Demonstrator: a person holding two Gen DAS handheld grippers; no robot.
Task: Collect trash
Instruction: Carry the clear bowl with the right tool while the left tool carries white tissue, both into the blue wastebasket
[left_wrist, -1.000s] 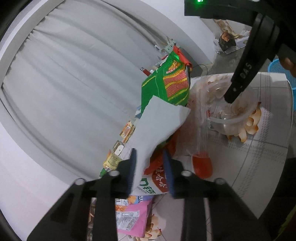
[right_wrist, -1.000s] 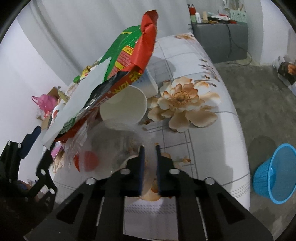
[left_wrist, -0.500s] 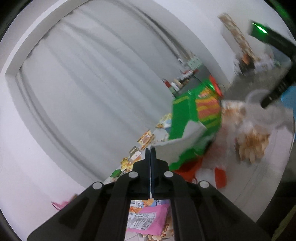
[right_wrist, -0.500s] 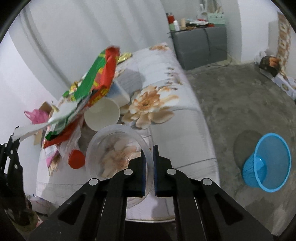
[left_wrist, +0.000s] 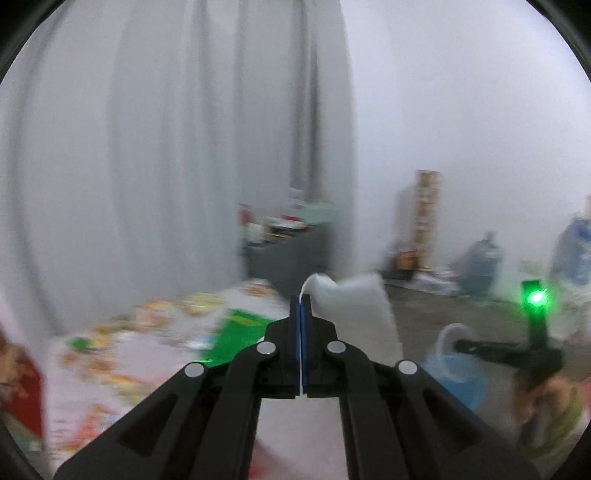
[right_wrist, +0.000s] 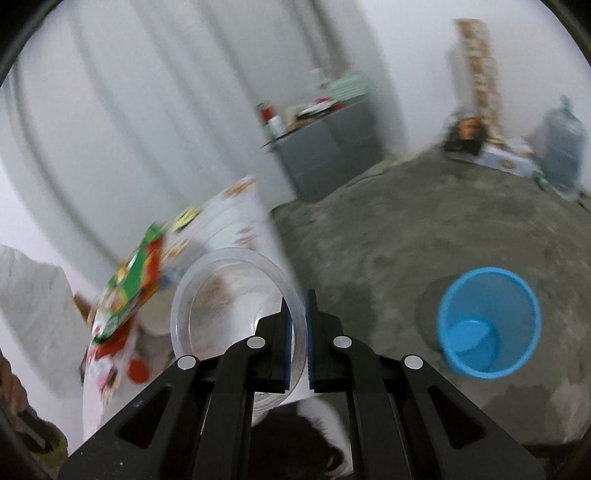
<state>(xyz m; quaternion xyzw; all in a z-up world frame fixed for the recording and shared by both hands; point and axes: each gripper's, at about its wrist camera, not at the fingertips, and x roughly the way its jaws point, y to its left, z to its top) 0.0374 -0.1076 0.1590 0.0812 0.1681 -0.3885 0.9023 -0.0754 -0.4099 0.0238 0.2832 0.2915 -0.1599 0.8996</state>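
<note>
The left gripper (left_wrist: 301, 325) was pressed together on the edge of a white sheet of paper (left_wrist: 351, 310), which stood up beyond its tips, lifted clear of the table (left_wrist: 147, 354), presumably so it could be carried off as trash. The right gripper (right_wrist: 298, 332) pinched the rim of a clear plastic container (right_wrist: 229, 295), one finger inside the wall and one outside, a grip that I judged would keep it steady on the way to the blue basket (right_wrist: 487, 325). The container held only brownish smears, no solid scraps I could make out. The basket stood on the floor, to the right of the container and well apart from it, and looked empty inside. A green and red wrapper (right_wrist: 136, 280) lay on the table just left of the container.
</note>
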